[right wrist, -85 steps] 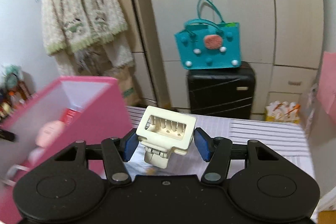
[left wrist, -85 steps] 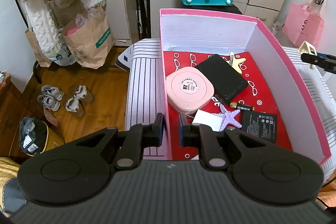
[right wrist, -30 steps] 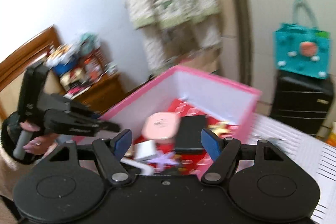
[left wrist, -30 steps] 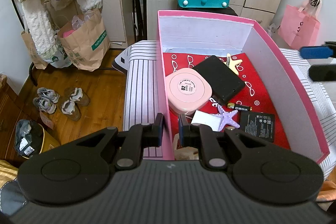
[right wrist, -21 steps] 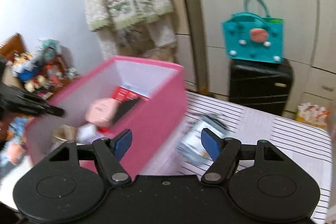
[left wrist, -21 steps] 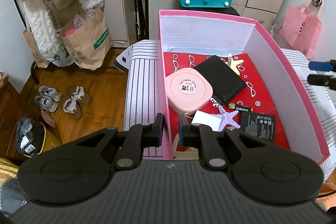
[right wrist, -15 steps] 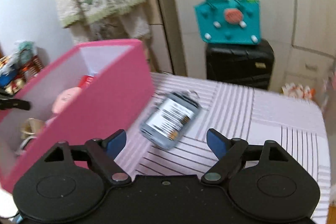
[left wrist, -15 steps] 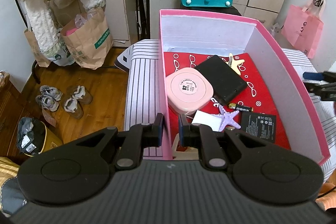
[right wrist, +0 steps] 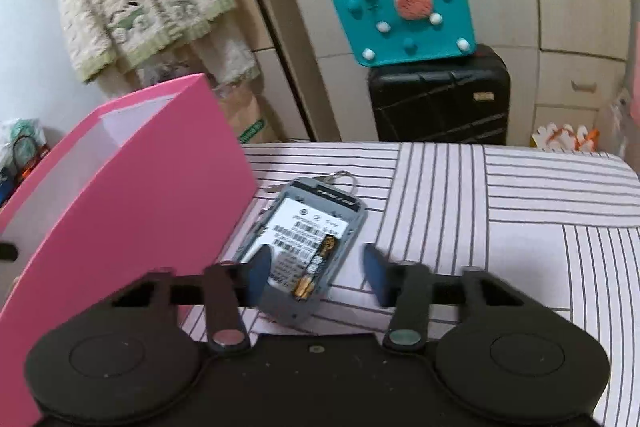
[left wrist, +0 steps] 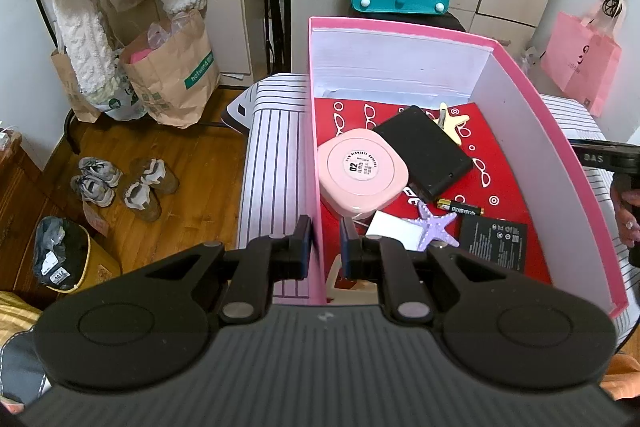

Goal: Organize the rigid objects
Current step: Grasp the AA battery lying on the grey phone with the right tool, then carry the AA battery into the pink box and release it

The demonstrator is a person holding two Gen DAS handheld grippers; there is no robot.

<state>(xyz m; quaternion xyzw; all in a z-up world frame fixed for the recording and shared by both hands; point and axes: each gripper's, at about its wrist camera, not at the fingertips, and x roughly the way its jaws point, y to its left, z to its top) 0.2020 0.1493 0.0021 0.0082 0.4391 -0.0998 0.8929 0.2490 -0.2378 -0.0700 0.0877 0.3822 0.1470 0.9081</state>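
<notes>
My left gripper [left wrist: 324, 243] is shut on the left wall of the pink box [left wrist: 314, 131]. Inside the box lie a pink square case [left wrist: 362, 171], a black case [left wrist: 424, 151], a yellow starfish clip [left wrist: 450, 121], a purple starfish clip [left wrist: 436, 225], a battery [left wrist: 460, 207], a black battery pack [left wrist: 496, 241], a white card [left wrist: 390, 227] and a cream clip [left wrist: 344, 287], partly hidden. My right gripper [right wrist: 316, 279] is open over a grey device [right wrist: 304, 251] with its back cover off, lying on the striped cloth beside the box [right wrist: 132, 195].
The striped tablecloth [right wrist: 500, 207] covers the table. A teal bag [right wrist: 404, 15] sits on a black suitcase [right wrist: 440, 103] behind it. Paper bags [left wrist: 168, 75], shoes [left wrist: 124, 183] and a bin [left wrist: 64, 255] stand on the wooden floor at left. A pink bag [left wrist: 580, 63] hangs at right.
My right gripper let go of the cream clip into the box, swung out to the right and came down open over the grey device. My left gripper stayed on the box wall.
</notes>
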